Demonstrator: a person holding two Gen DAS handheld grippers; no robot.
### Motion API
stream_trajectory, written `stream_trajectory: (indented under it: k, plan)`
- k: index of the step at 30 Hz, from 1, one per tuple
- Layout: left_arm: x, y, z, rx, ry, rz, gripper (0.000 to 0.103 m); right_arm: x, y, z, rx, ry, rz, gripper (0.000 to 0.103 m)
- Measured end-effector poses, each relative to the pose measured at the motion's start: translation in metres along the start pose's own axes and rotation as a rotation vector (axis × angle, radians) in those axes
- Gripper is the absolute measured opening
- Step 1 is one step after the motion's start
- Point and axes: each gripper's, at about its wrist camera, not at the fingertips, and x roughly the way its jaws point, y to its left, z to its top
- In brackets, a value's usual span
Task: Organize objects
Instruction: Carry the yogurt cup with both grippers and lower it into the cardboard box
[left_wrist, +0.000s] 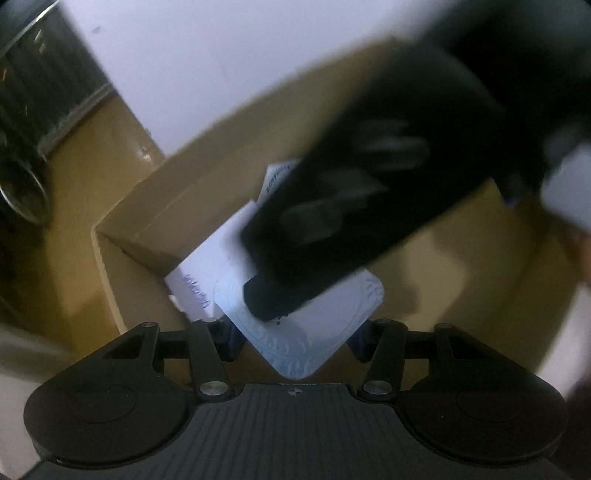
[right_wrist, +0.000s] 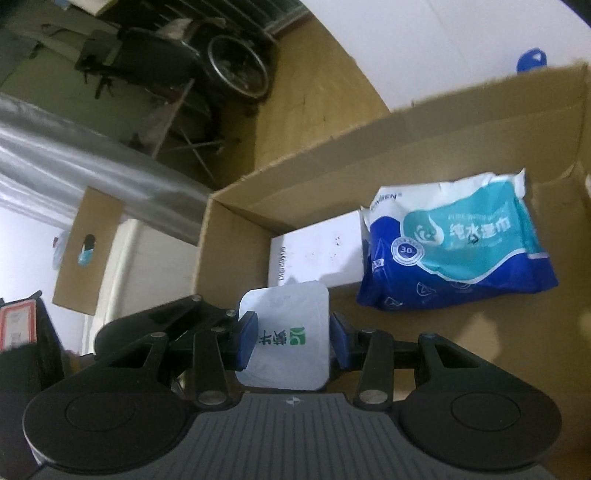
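In the left wrist view, the left gripper (left_wrist: 295, 338) hung over an open cardboard box (left_wrist: 155, 199) that stood on a brown floor beside a white wall. Between its blue pads (left_wrist: 232, 341) sat a small white cup with a foil lid (left_wrist: 295, 347), turned so that one corner pointed toward the camera; the pads pressed on its sides, so the jaws stood part open and clamped on the cup. Beyond it, inside the box, lay a flat white carton (left_wrist: 207, 266) against the left wall. The other gripper, a blurred black body (left_wrist: 369, 192), reached in from the upper right and covered much of the box's inside. A metal wheel rim (left_wrist: 22, 192) showed at the left edge.

In the right wrist view, the right gripper (right_wrist: 293, 338) also held a white cup (right_wrist: 291, 332), its lid printed with green characters, pinched between the blue pads (right_wrist: 246, 338) with the jaws part open. It was at the near edge of the same cardboard box (right_wrist: 332, 147). Inside, the white carton (right_wrist: 317, 254) lay against the far left corner, and a blue and teal pack of wet wipes (right_wrist: 458, 247) lay just beside it on the right, overlapping its edge. Outside the box, a wheelchair (right_wrist: 221, 62) stood on the floor at the upper left, and a smaller cardboard box with a round hole (right_wrist: 88, 251) sat to the left
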Motion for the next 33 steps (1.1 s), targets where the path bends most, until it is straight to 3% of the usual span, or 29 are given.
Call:
stream_trajectory:
  k: [3,7,8,9,10,12,15,20,25,26,29,33]
  plan:
    - [0.010,-0.008,-0.002,0.077,0.055,0.060,0.055,0.008,-0.008,0.000,0.051,0.009,0.030,0.046]
    - [0.011,-0.010,-0.005,0.140,0.098,0.058,0.058,0.016,-0.016,-0.001,0.072,0.021,0.025,0.044]
    - [0.008,-0.011,-0.007,0.159,0.097,0.076,0.066,0.018,-0.017,0.000,0.071,0.012,0.030,0.039]
    - [0.004,-0.010,-0.008,0.169,0.087,0.109,0.082,0.020,-0.018,0.001,0.072,0.016,0.037,0.036]
    - [-0.002,-0.008,-0.010,0.182,0.061,0.144,0.087,0.023,-0.019,0.002,0.081,0.022,0.043,0.029]
    - [-0.014,-0.002,-0.014,0.224,0.014,0.158,0.081,0.026,-0.019,0.002,0.099,0.025,0.070,0.027]
    - [-0.014,0.010,-0.022,0.209,0.050,0.062,0.052,0.029,-0.009,0.000,0.061,0.026,0.057,0.026]
    - [-0.010,0.006,-0.029,0.263,0.047,0.078,0.044,0.030,-0.001,0.000,0.038,0.023,0.033,0.026]
    - [-0.007,0.004,-0.031,0.329,0.081,0.108,0.042,0.033,-0.006,0.002,0.086,0.036,0.045,0.026]
    - [-0.003,-0.010,-0.028,0.344,0.095,0.113,0.042,0.033,-0.007,0.002,0.090,0.039,0.047,0.026]
    - [0.005,-0.005,-0.010,0.374,0.132,0.124,0.042,0.036,-0.014,0.001,0.151,0.034,0.081,0.026]
    - [0.009,-0.002,-0.002,0.346,0.170,0.136,0.041,0.038,-0.014,0.001,0.130,0.034,0.084,0.027]
